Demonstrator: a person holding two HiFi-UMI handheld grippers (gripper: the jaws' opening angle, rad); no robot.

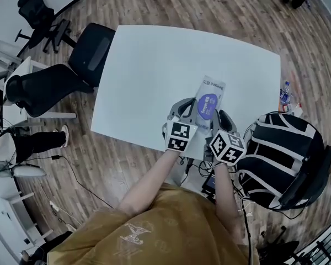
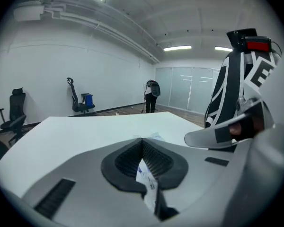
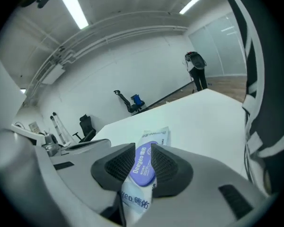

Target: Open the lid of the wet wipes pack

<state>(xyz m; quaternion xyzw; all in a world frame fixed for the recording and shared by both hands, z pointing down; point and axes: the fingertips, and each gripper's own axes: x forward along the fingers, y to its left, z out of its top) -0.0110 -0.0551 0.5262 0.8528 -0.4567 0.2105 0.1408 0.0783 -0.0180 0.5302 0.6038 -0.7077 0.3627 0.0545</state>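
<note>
**Both tongs clamped on the pack at the table's near edge**

The left gripper (image 2: 143, 145) has its pads pressed together on a thin white printed edge of the pack (image 2: 147, 179). The right gripper (image 3: 143, 148) pinches the purple oval lid (image 3: 144, 167), with the pack's printed film (image 3: 132, 200) running out below the pads. The lid looks flat against the pack, though the pads hide its edge, so that is not certain.

From the head view, the left gripper (image 1: 183, 114) is on the pack's near left end and the right gripper (image 1: 218, 119) on its near right end, close side by side. The pack (image 1: 212, 90) lies on the white table (image 1: 154, 65) and points away toward 12 o'clock, with the lid (image 1: 207, 105) on its near half. It sits at about 5 o'clock on the tabletop, just inside the near edge.

A black chair (image 1: 94, 51) stands at the table's 9 o'clock side. A black-and-white backpack (image 1: 287, 153) stands at 4 o'clock from the grippers, off the table.
</note>
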